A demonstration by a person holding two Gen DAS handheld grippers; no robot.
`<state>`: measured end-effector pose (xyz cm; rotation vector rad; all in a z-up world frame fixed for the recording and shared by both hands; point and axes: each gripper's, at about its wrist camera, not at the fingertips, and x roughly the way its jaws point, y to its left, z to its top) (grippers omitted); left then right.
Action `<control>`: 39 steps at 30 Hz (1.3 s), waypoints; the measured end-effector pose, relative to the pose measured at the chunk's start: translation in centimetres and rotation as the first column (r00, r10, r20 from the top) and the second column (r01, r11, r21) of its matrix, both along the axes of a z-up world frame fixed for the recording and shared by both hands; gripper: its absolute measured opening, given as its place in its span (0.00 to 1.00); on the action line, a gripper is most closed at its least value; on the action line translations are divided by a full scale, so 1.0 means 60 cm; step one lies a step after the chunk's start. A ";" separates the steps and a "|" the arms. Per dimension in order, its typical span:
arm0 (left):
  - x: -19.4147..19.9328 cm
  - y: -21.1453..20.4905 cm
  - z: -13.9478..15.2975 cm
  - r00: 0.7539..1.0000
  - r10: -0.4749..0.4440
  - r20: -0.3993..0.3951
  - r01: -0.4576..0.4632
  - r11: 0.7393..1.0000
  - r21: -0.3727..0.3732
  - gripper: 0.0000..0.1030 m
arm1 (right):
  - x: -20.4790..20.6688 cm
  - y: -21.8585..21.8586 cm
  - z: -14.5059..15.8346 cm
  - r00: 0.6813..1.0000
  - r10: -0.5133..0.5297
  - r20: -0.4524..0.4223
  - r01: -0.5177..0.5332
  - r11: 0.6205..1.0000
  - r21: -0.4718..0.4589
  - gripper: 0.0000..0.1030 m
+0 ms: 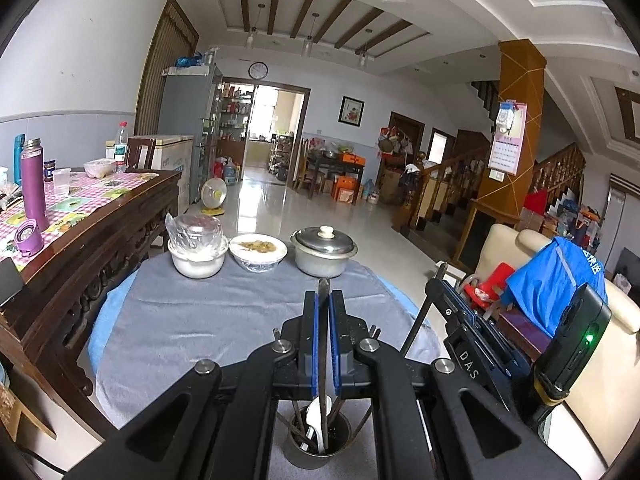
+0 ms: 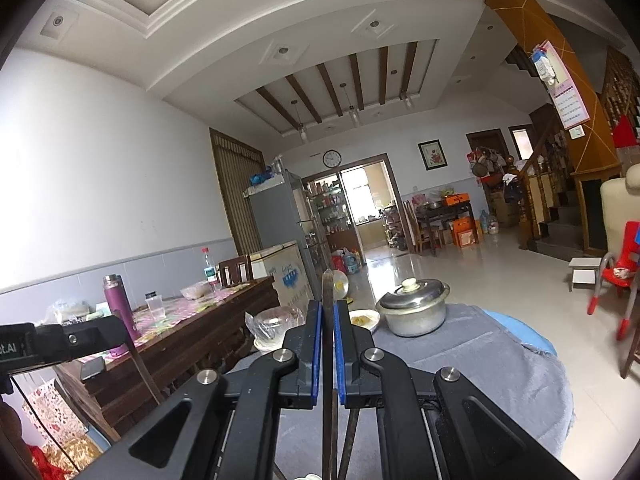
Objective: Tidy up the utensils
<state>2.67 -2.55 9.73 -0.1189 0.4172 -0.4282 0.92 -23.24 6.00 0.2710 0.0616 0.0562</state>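
In the left wrist view my left gripper (image 1: 324, 296) is shut on a dark chopstick (image 1: 323, 360). The stick stands upright between the blue pads, its lower end in a dark utensil cup (image 1: 298, 454). The cup also holds a white spoon (image 1: 316, 416) and several other chopsticks. My right gripper (image 1: 438, 284) shows at the right, gripping a second dark chopstick (image 1: 416, 330). In the right wrist view the right gripper (image 2: 328, 306) is shut on that chopstick (image 2: 328, 284), which rises above the fingertips. The left gripper (image 2: 80, 336) shows at the left edge with its chopstick (image 2: 140, 360).
A grey cloth (image 1: 192, 320) covers the round table. At its far edge stand a plastic-wrapped bowl (image 1: 196, 252), a bowl of food (image 1: 258, 254) and a lidded metal pot (image 1: 324, 254). A wooden table (image 1: 100, 216) with a purple flask (image 1: 34, 184) is at the left, a cream sofa (image 1: 600, 400) at the right.
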 end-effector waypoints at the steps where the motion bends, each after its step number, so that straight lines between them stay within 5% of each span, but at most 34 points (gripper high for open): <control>1: 0.002 -0.001 -0.002 1.000 0.001 -0.005 -0.001 1.000 0.002 0.05 | 0.000 -0.001 -0.001 1.000 -0.002 0.000 0.002 1.000 -0.002 0.07; 39: 0.026 -0.003 -0.028 0.996 -0.010 -0.090 0.012 1.000 0.026 0.05 | -0.002 0.022 -0.028 0.997 0.043 -0.057 -0.047 0.997 -0.060 0.07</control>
